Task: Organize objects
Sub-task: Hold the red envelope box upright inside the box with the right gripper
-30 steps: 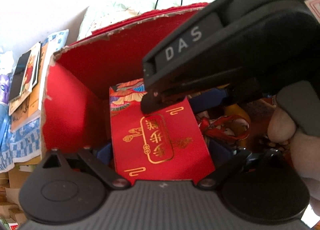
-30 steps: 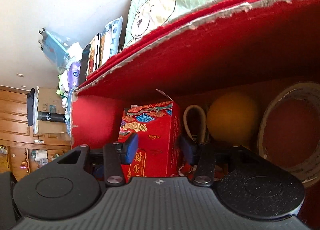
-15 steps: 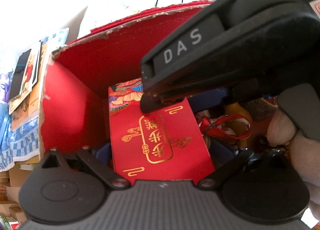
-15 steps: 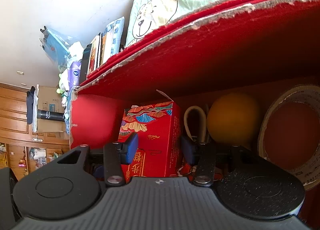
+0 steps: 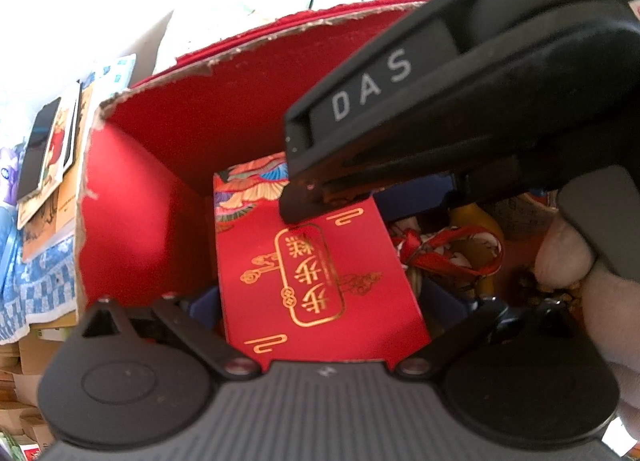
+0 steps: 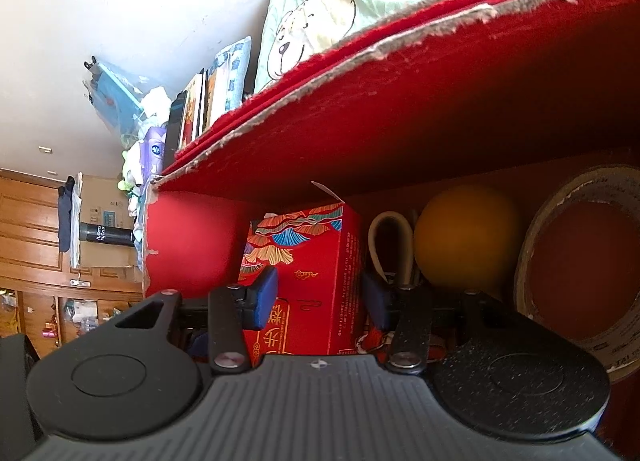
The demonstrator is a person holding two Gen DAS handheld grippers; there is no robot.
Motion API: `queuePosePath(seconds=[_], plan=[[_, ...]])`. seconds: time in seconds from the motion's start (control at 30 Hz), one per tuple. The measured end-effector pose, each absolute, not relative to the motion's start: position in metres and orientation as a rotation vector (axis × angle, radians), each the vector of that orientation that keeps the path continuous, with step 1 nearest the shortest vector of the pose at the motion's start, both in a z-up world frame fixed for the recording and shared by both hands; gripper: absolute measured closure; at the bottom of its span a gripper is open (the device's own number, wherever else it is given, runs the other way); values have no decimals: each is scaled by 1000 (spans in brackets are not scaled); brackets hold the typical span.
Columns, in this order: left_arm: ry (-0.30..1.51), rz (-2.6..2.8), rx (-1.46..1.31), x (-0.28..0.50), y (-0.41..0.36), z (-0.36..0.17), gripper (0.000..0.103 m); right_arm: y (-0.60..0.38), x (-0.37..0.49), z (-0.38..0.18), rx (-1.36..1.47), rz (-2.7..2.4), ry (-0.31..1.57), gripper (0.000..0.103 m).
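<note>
A small red gift box (image 5: 316,261) with gold characters lies inside a big red cardboard box (image 5: 224,101) that has torn edges. My left gripper (image 5: 320,301) spans the gift box's wide face, with a blue pad against each side. My right gripper (image 6: 320,295) also has the gift box (image 6: 316,253) between its blue pads, which touch it left and right. In the left wrist view the right gripper's black body (image 5: 460,101) reaches in from the upper right and covers the gift box's far end.
In the big box, right of the gift box, lie an orange ball (image 6: 464,237), a tape roll (image 6: 576,261), a white loop (image 6: 390,237) and a red ribbon (image 5: 452,253). A person's fingers (image 5: 568,261) show at right. Books (image 5: 44,161) and a bear pillow (image 6: 312,33) lie outside.
Almost nothing has changed. Both views drift slightly, and the gift box stays between both pairs of pads in the same place.
</note>
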State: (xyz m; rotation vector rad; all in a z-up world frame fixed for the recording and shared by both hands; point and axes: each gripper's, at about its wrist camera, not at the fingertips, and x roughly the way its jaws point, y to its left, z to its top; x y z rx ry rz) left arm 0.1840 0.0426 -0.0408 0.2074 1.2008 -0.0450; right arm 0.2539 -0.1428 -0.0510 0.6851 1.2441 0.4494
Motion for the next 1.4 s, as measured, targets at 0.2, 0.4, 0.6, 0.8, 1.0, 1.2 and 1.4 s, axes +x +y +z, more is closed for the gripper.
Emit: queuePosePath(seconds=[0.2,0.4,0.6,0.8,1.0,1.2,1.4], plan=[[1199,-46,208,185,46,-40,1,-141,255,-51,680,451,1242,52],[1198,-48,209,183,50,-40,1,-139,257,-51,674,449,1242,53],[1195,-46,209,184,50,-39,1,-136,258,-51,665,448,1244,54],[1194,-46,210,180,52,-39,1,-136,257,-51,673,451,1242,54],[1193,-46,210,170,56,-38,1,-137,256,-51,678,452,1238,54],[1193,-46,212,168,55,-38,1,-138,257,-52,671,454,1236,54],[1192,-47,212,162,55,-37,1,-137,257,-52,671,458,1237,54]])
